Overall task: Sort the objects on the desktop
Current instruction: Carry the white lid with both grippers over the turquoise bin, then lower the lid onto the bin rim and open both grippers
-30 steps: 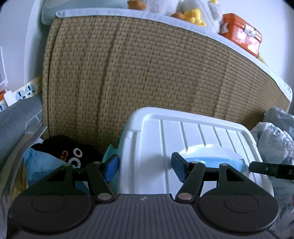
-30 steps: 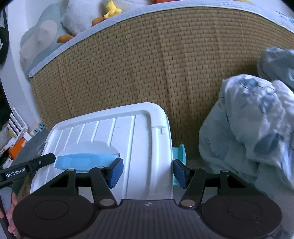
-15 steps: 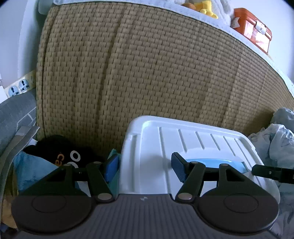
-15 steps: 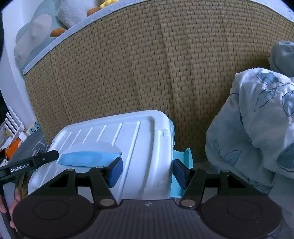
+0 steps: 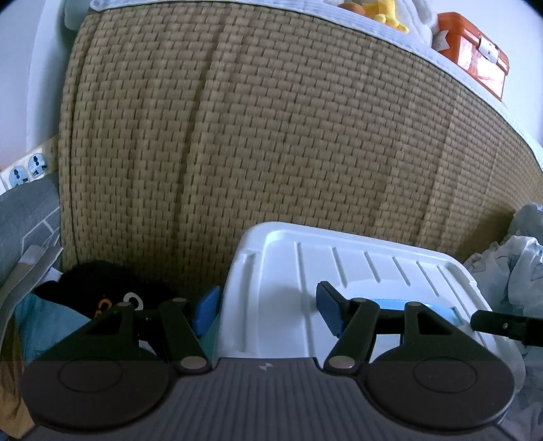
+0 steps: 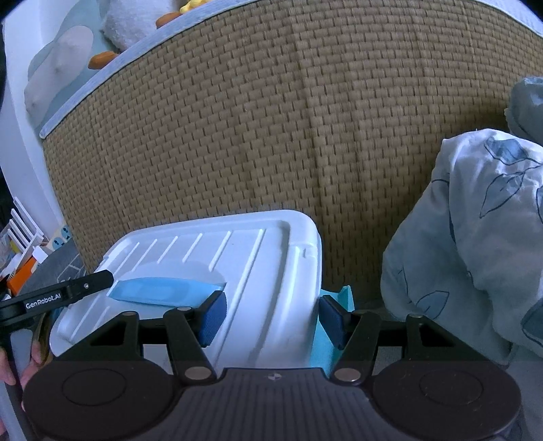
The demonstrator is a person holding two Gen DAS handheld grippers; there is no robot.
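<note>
A storage box with a ribbed white lid (image 5: 288,288) (image 6: 237,264), a pale blue handle (image 6: 163,290) and a teal body hangs between both grippers. My left gripper (image 5: 267,312) clamps the box's left end, one pad on the lid and the other outside the box wall. My right gripper (image 6: 271,319) clamps the right end the same way, next to a teal latch (image 6: 342,295). Each gripper's finger shows at the edge of the other's view: the right gripper (image 5: 502,325) and the left gripper (image 6: 61,298).
A tall woven straw panel (image 5: 271,135) fills the space just behind the box. An orange case (image 5: 471,51) and plush toys (image 6: 135,20) sit on its top. Crumpled leaf-print bedding (image 6: 475,237) lies to the right, a black plush item (image 5: 101,288) to the left. Wall sockets (image 5: 27,168) far left.
Both grippers have carried the box closer to the woven panel, which now looms larger; the toys and orange case have slid toward the top edge. The box keeps its place between the jaws.
</note>
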